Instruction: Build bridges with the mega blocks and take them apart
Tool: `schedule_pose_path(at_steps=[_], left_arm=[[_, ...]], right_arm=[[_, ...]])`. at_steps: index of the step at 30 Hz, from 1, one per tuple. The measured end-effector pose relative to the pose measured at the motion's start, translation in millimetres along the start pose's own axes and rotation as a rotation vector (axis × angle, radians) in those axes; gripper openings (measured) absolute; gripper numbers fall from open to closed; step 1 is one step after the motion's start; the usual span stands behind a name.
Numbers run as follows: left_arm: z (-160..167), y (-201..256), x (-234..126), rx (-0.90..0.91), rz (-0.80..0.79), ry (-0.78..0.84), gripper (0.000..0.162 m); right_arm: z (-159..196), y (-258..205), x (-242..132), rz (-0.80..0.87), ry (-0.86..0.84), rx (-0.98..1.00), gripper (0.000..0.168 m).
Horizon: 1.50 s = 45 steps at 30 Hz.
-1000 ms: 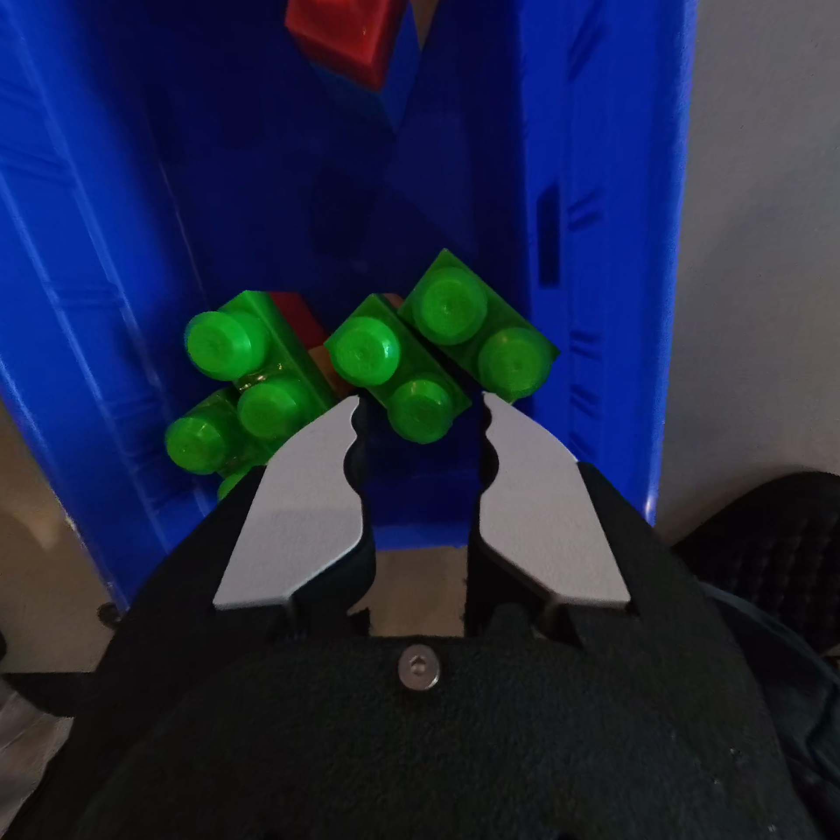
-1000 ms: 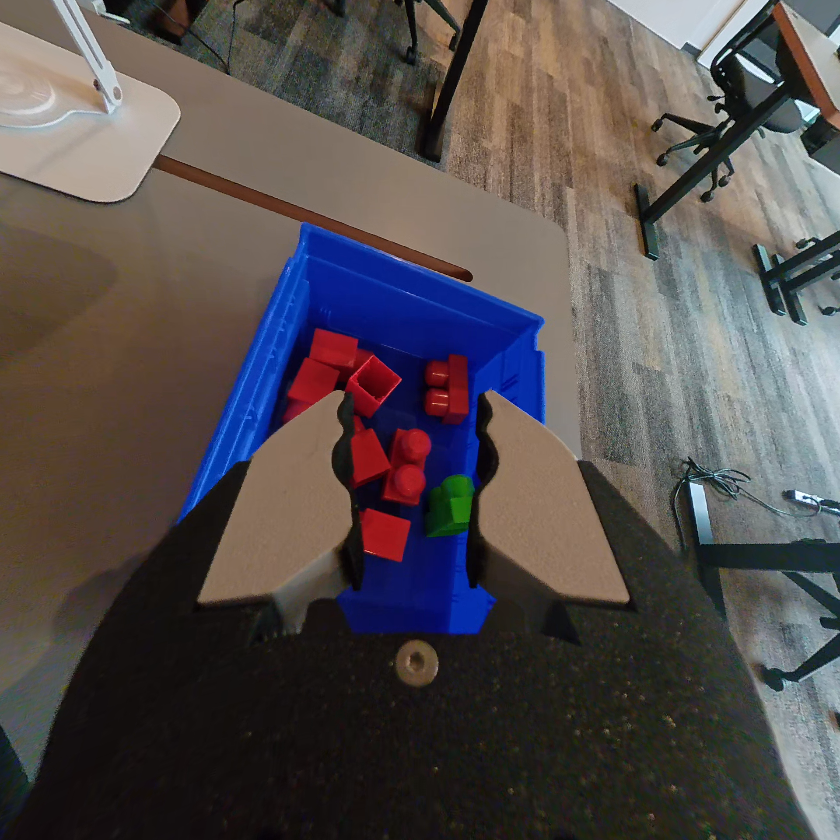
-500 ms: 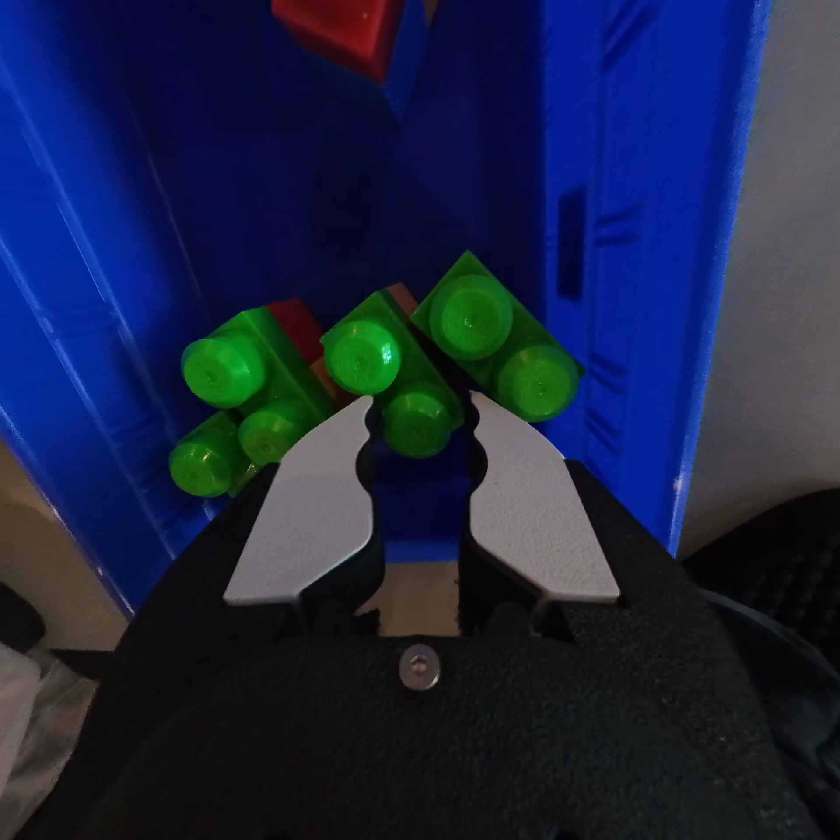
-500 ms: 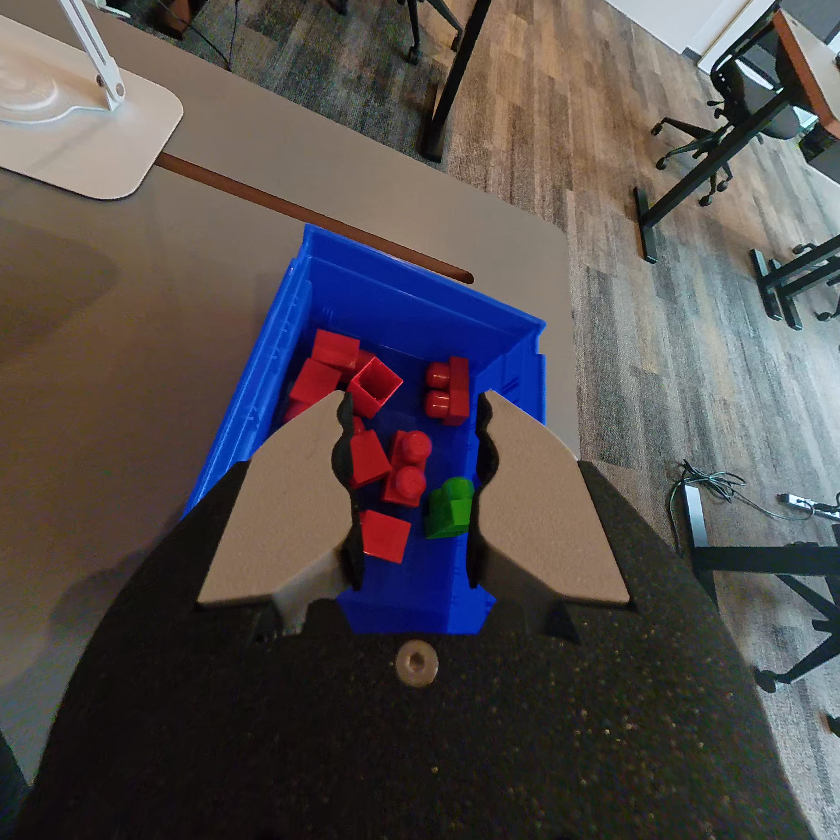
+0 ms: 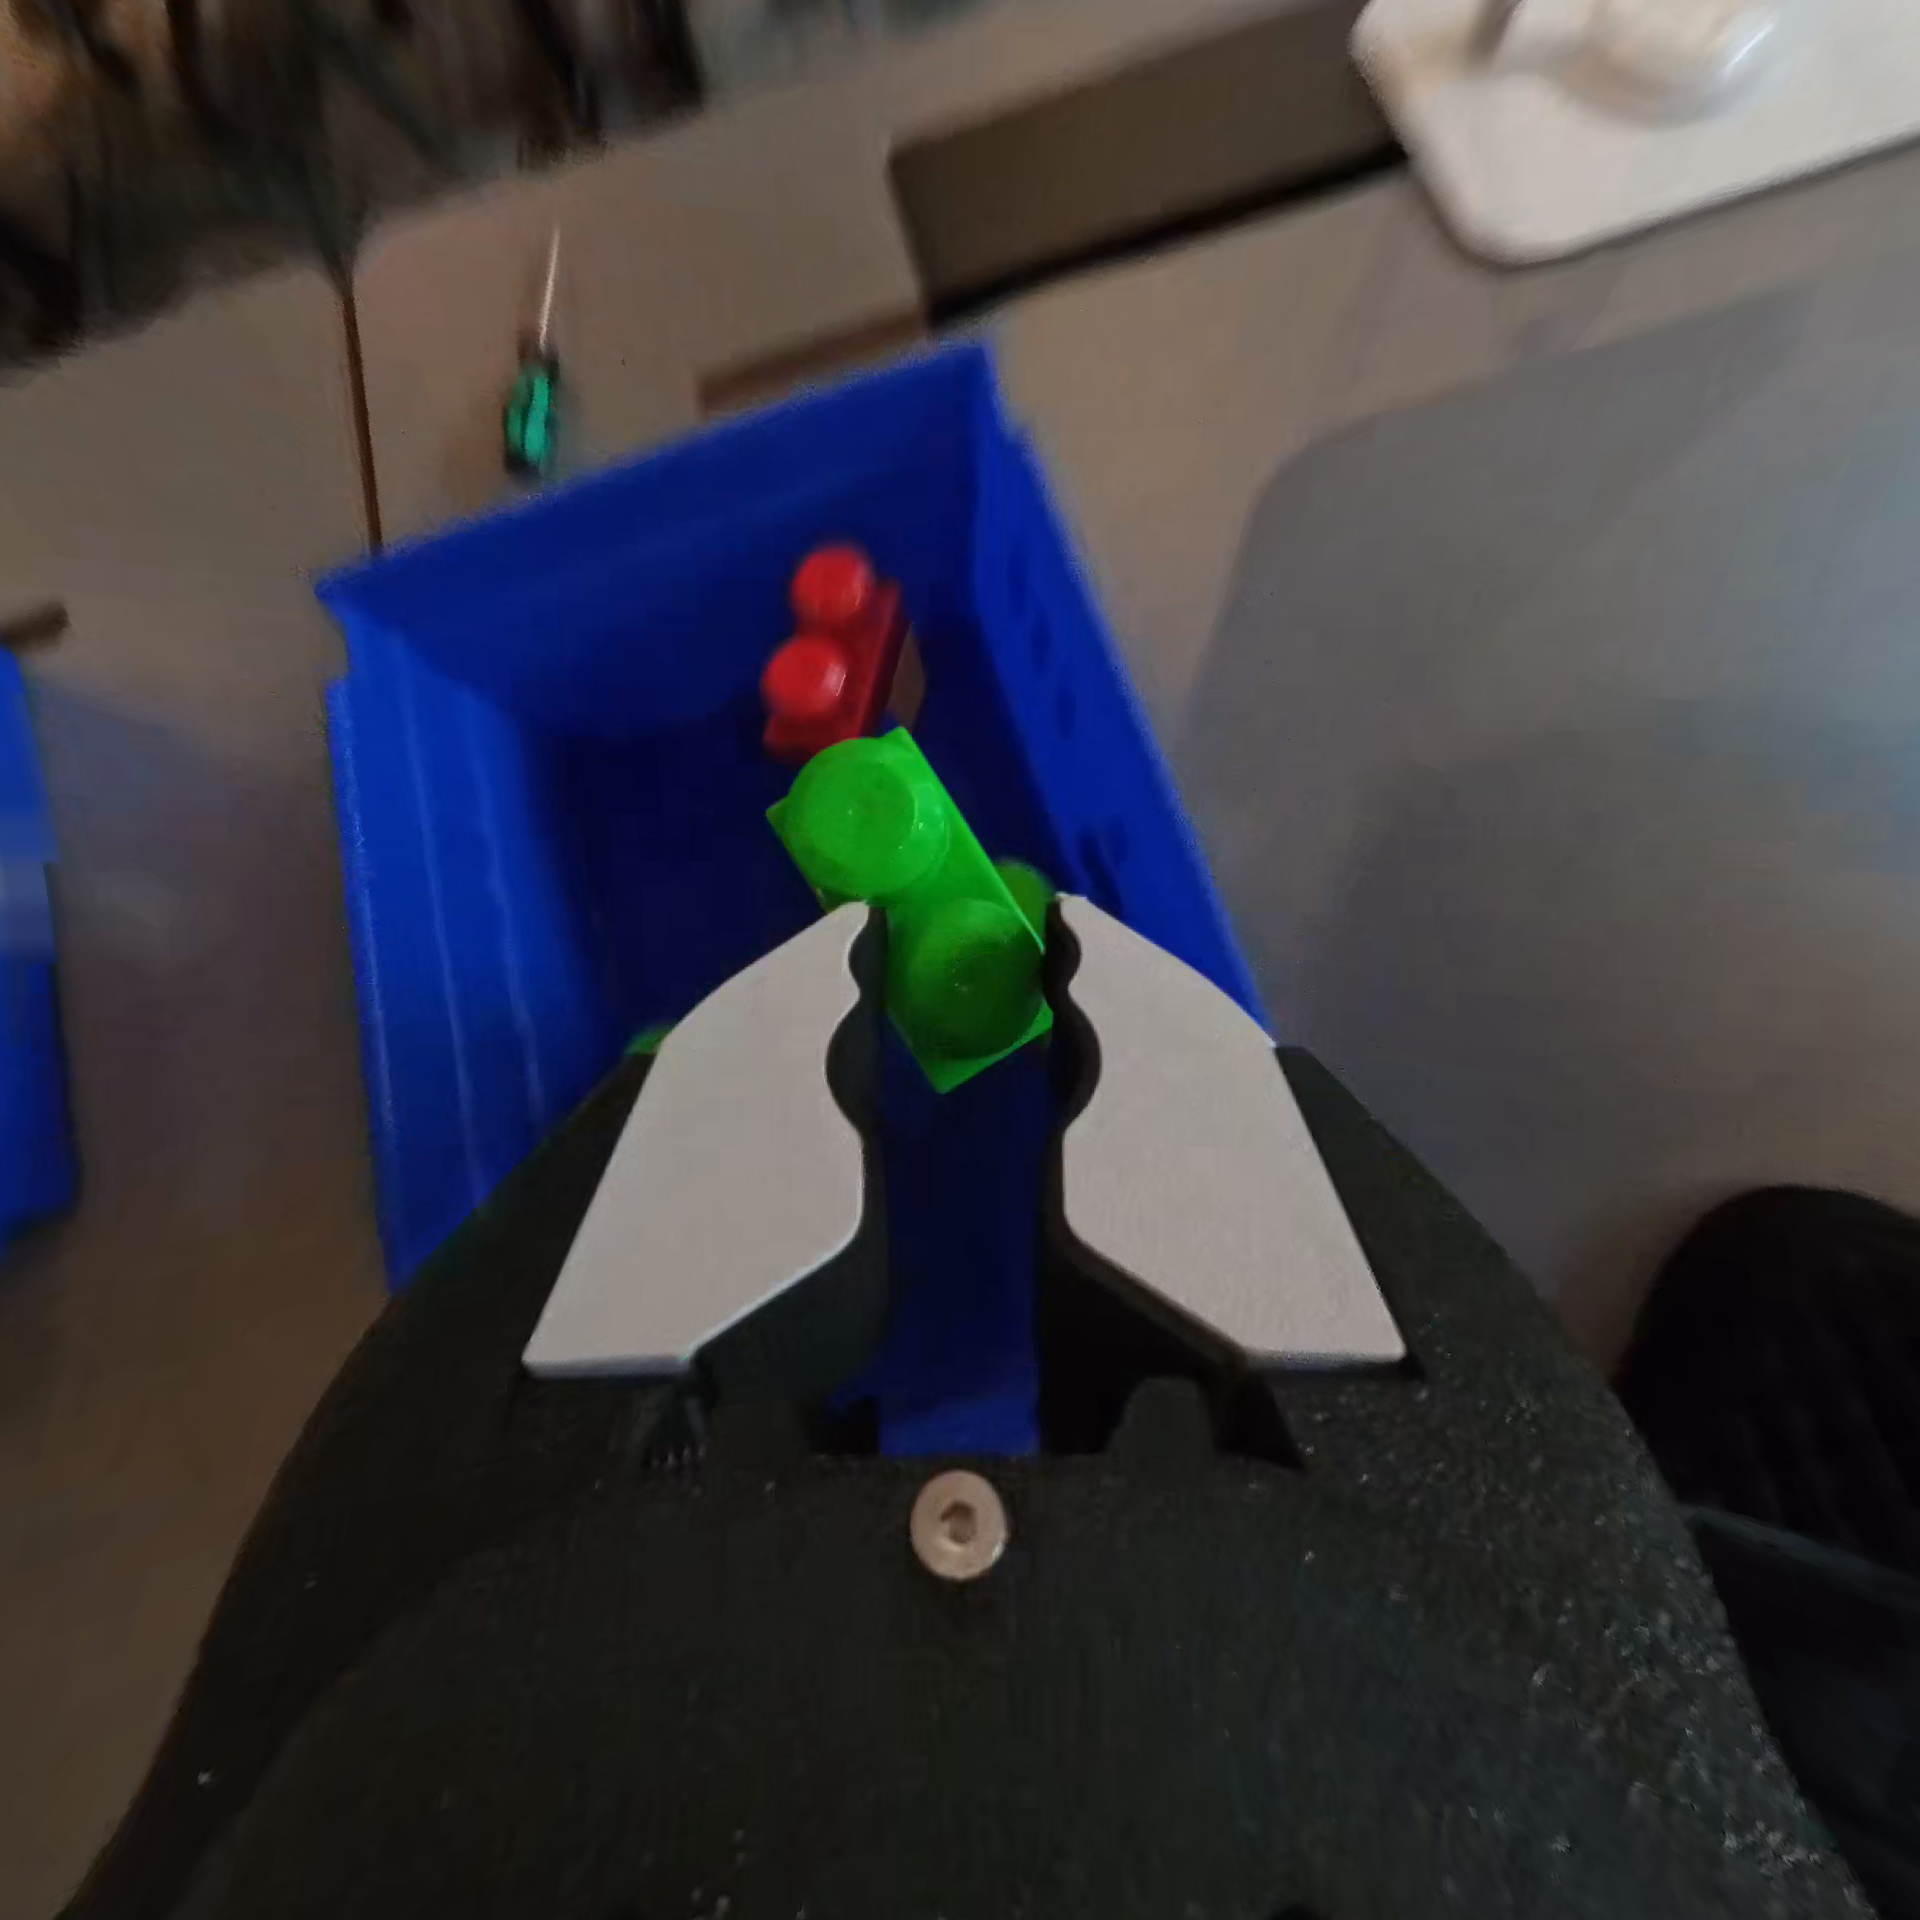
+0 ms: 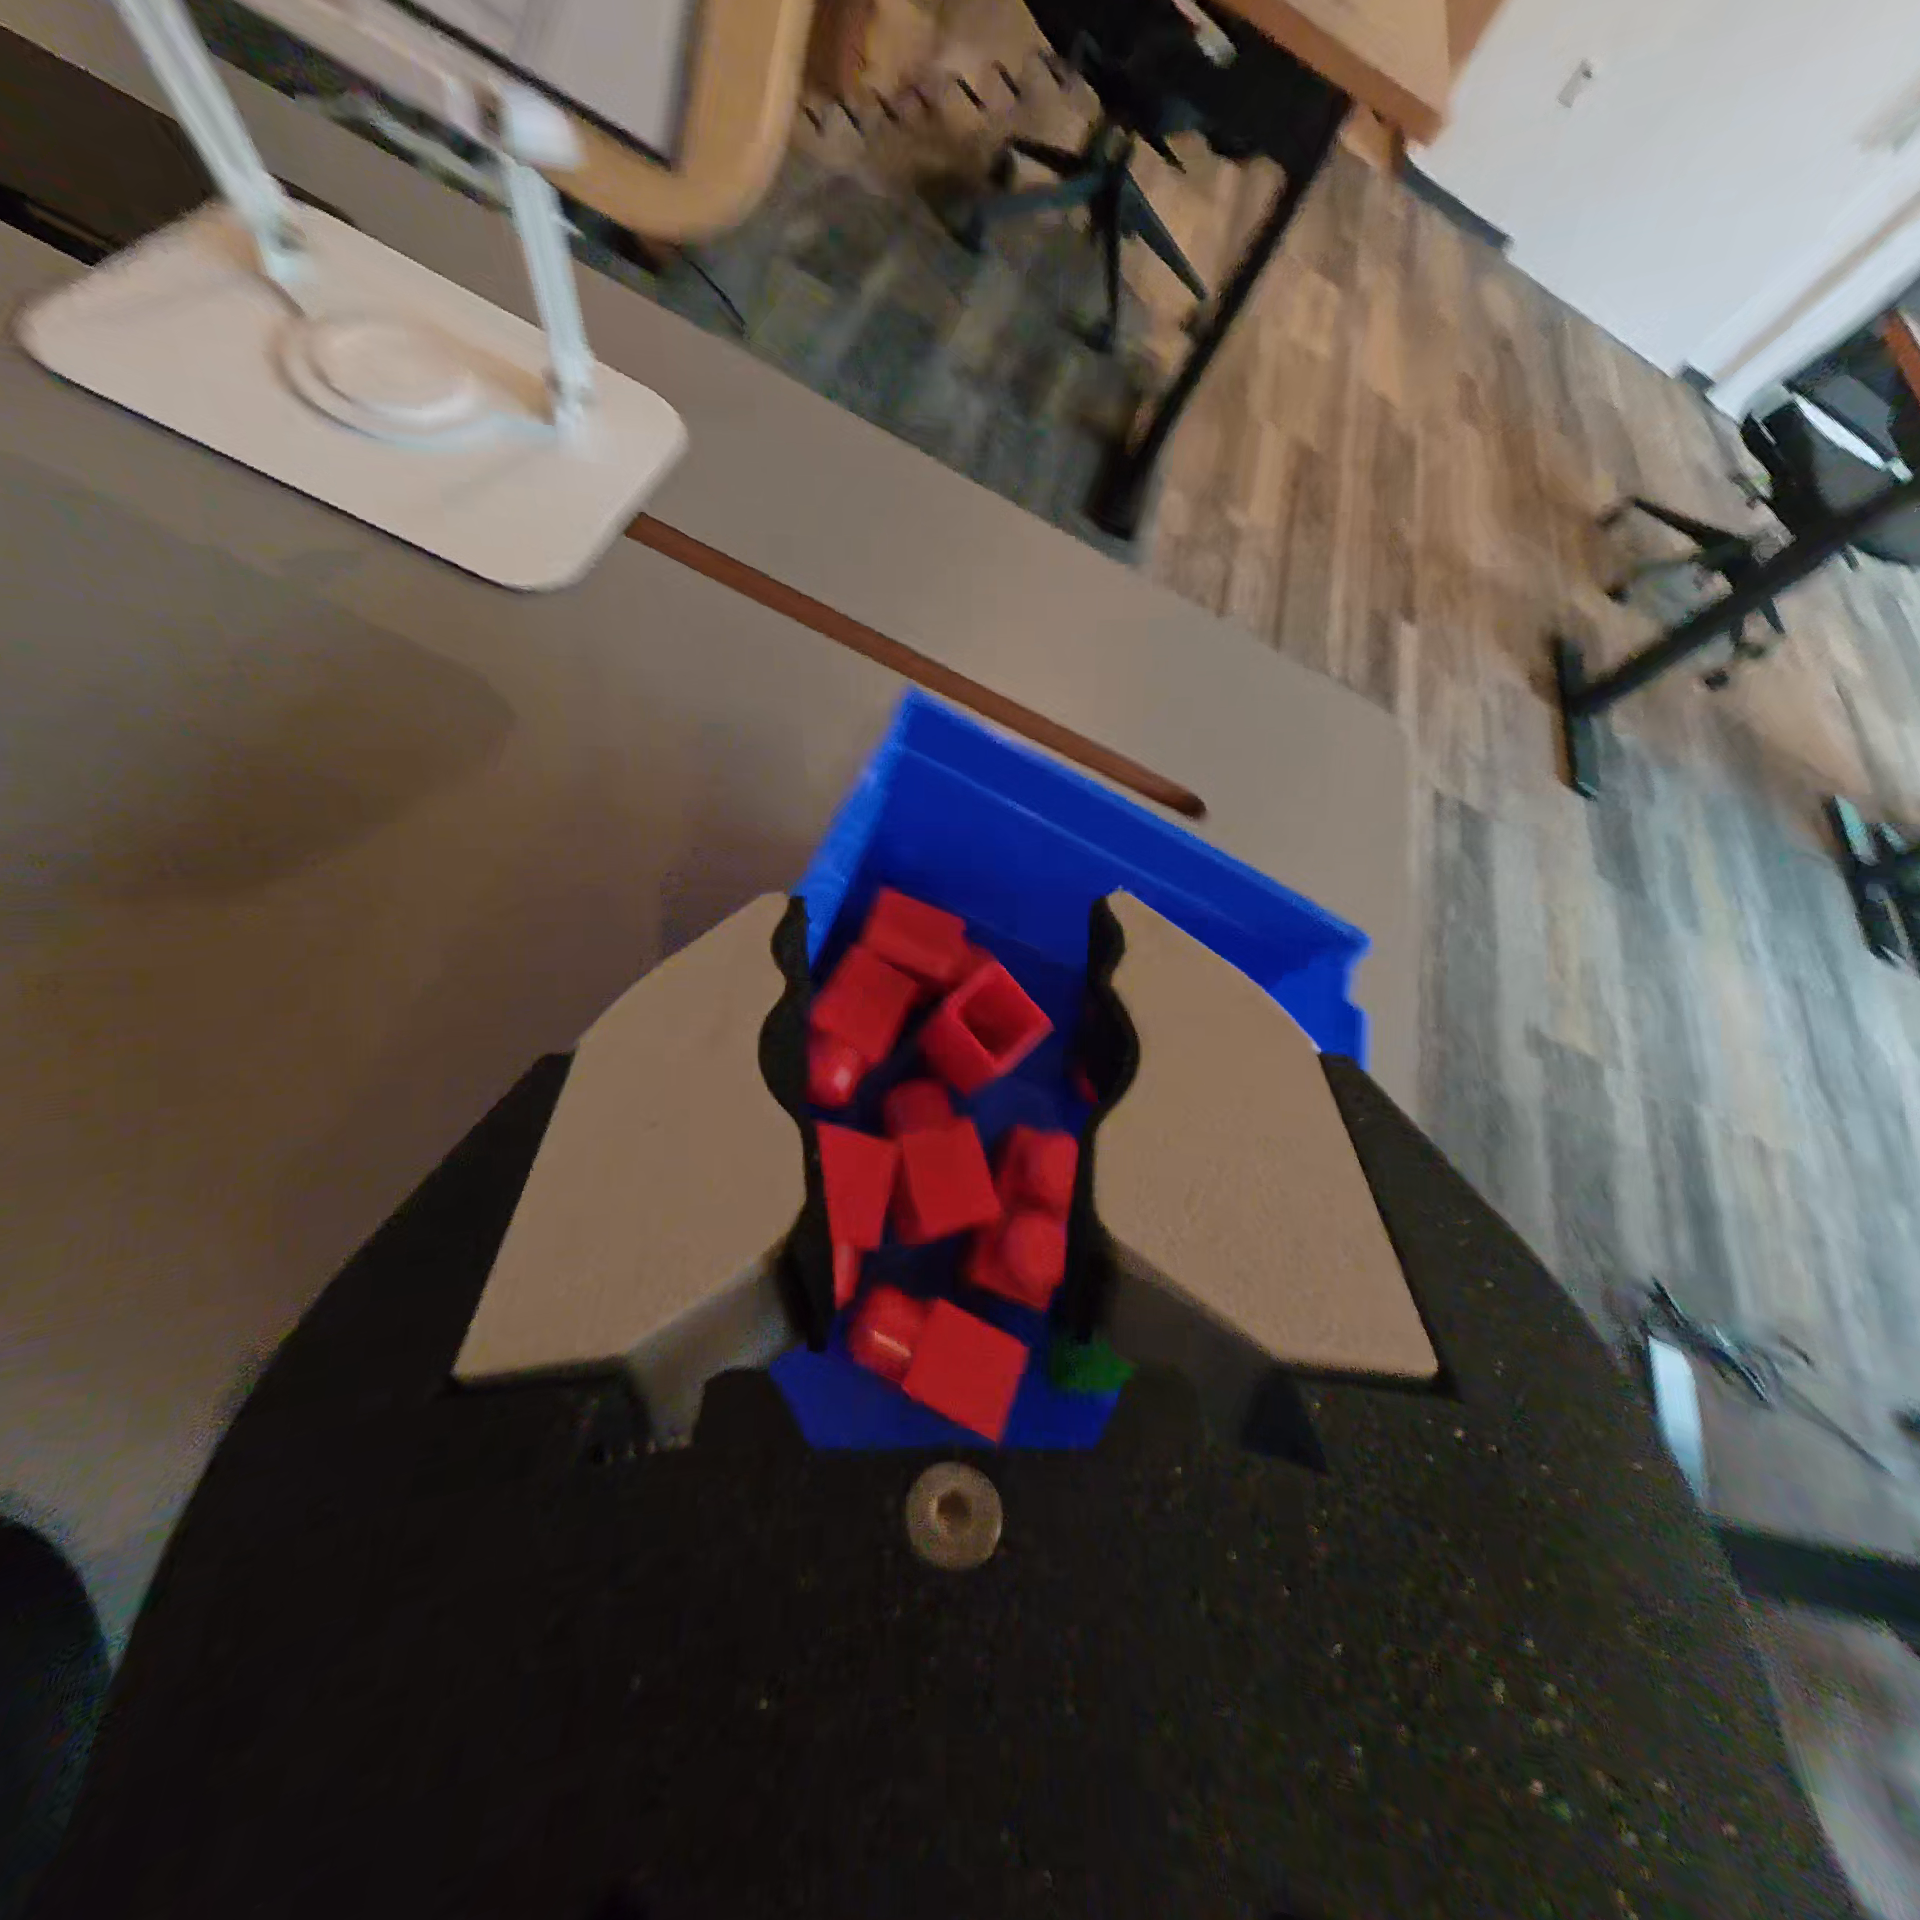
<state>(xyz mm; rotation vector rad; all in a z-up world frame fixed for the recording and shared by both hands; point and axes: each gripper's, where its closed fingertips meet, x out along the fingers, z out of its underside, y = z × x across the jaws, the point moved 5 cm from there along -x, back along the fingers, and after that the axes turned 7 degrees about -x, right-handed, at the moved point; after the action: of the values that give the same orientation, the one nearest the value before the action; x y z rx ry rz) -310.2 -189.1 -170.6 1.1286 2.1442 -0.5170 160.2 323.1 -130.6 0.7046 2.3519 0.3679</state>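
**Fingers of left tool pinching green block; right tool spread over bin of red blocks**

Fingers of the left gripper were closed on a green block with two studs. The block was clamped at its lower stud, tilted, with the upper stud projecting beyond the tips. It was held above a blue bin standing on a grey-brown table. Inside that bin, beyond the held block, a red block with two studs leaned near the far right corner. Slivers of other green pieces showed at the left fingertip edge and just behind the right tip; their shape could not be determined. A second blue container was partly visible at the left frame edge. A white flat base lay at the far right of the table. This view was blurred.

The right gripper had its fingers spread apart, gripping nothing. It hung over another blue bin on the table. Between the fingers a heap of red blocks filled the bin floor; one hollow block lay with its open side up. A small green piece showed at the near right corner, partly hidden by the right finger. To the far left stood a white lamp base with thin arms. Beyond the table edge, on the right, was wood-pattern flooring with black chair and desk legs.
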Motion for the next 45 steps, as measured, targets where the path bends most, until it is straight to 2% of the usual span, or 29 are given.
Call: schedule_pose_path(at_steps=[2,6,9,13,17,20,23,27,29,32,34,37,41,42,45], left_arm=[[-14,12,-5,0.03,0.068,0.093,0.029],[-18,13,0,0.074,0.029,0.083,0.029],[-28,14,-7,0.068,0.055,0.183,0.029],[-44,18,-25,0.075,0.076,0.352,0.029],[-65,44,-50,0.126,0.256,0.574,0.029],[-83,78,-70,0.213,0.453,0.732,0.028],[-94,119,-84,0.322,0.648,0.816,0.028],[-105,175,-89,0.443,0.886,0.829,0.028],[-107,202,-87,0.485,0.993,0.813,0.028],[-109,232,-79,0.531,1.076,0.768,0.028],[-109,246,-74,0.546,1.103,0.744,0.028],[-109,255,-74,0.551,1.146,0.742,0.028],[-115,260,-70,0.496,1.123,0.735,0.029],[-116,262,-68,0.473,1.119,0.728,0.032],[-118,270,-68,0.426,1.185,0.683,0.062]], right_arm=[[-18,-14,1,-0.074,0.089,-0.021,0.051],[-45,-42,5,-0.172,0.177,-0.107,0.051],[-63,-63,9,-0.233,0.225,-0.142,0.05],[-101,-117,11,-0.475,0.409,-0.172,0.049],[-145,-198,1,-0.937,0.682,-0.085,0.058],[-157,-254,-4,-1.241,0.714,-0.018,0.075],[-163,-289,-9,-1.398,0.737,0.037,0.086],[-179,-295,-20,-1.523,0.852,0.31,0.087],[-184,-292,-23,-1.563,0.9,0.421,0.086],[-187,-284,-30,-1.575,0.992,0.476,0.082],[-187,-281,-32,-1.538,1.028,0.455,0.072],[-185,-275,-30,-1.47,1.043,0.389,0.041],[-184,-261,-33,-1.401,1.05,0.323,0.037],[-184,-257,-33,-1.355,1.052,0.283,0.037],[-180,-248,-37,-1.249,1.03,0.125,0.037]])
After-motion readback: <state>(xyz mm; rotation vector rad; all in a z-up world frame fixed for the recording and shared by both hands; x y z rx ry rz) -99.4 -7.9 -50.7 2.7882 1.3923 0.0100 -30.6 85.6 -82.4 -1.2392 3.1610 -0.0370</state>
